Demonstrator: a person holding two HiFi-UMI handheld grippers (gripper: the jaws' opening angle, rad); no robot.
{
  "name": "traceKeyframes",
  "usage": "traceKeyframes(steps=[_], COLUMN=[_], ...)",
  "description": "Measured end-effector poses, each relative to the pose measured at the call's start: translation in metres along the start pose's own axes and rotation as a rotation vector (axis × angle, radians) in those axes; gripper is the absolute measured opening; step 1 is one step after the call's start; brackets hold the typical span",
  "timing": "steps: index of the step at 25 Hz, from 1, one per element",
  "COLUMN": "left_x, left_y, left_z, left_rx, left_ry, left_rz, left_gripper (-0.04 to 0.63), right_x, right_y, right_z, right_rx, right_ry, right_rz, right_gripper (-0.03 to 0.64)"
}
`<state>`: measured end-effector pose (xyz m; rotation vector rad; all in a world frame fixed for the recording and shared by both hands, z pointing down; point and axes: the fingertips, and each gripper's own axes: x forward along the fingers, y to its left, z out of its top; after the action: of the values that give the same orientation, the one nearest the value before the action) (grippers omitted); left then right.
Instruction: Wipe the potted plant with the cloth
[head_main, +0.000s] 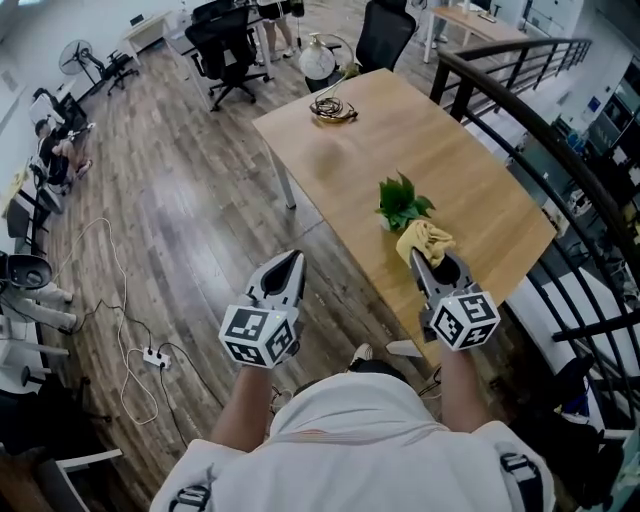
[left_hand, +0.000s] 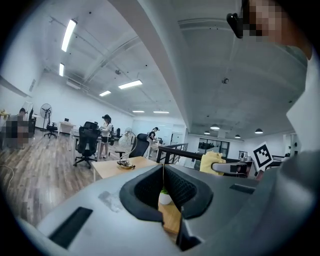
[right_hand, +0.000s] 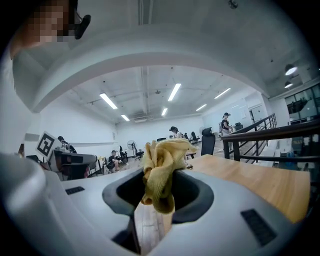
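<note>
A small potted plant (head_main: 403, 203) with green leaves and a white pot stands on the wooden table (head_main: 400, 130), near its front right part. My right gripper (head_main: 428, 262) is shut on a crumpled yellow cloth (head_main: 424, 240), which hangs just in front of the plant. In the right gripper view the cloth (right_hand: 162, 170) bulges out of the jaws and hides the plant. My left gripper (head_main: 287, 262) is shut and empty, held over the floor to the left of the table's near corner. In the left gripper view the white pot (left_hand: 165, 197) shows below the closed jaws.
A coiled cable (head_main: 333, 109) lies at the table's far end, beside a white globe lamp (head_main: 317, 62). A black railing (head_main: 540, 130) runs along the table's right side. Office chairs (head_main: 228, 45) stand beyond. A power strip (head_main: 152, 356) with cables lies on the floor at left.
</note>
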<state>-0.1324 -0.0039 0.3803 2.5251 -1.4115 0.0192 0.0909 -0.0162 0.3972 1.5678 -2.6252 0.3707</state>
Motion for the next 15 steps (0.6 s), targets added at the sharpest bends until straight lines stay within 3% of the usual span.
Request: traceKeyframes(steps=[10, 15], left_x=[0.117, 0.176], left_y=[0.006, 0.009], left_z=[0.013, 0.010], left_rx=[0.017, 0.021], left_ry=[0.034, 0.066], left_rz=[-0.074, -0.196], left_gripper=[0.017, 0.017], right_x=[0.051, 0.050], right_y=[-0.090, -0.133], right_z=[0.021, 0.016], right_rx=[0.033, 0.079], right_ry=[-0.007, -0.019], right_rz=[-0.077, -0.230], right_gripper=[0.187, 0.187])
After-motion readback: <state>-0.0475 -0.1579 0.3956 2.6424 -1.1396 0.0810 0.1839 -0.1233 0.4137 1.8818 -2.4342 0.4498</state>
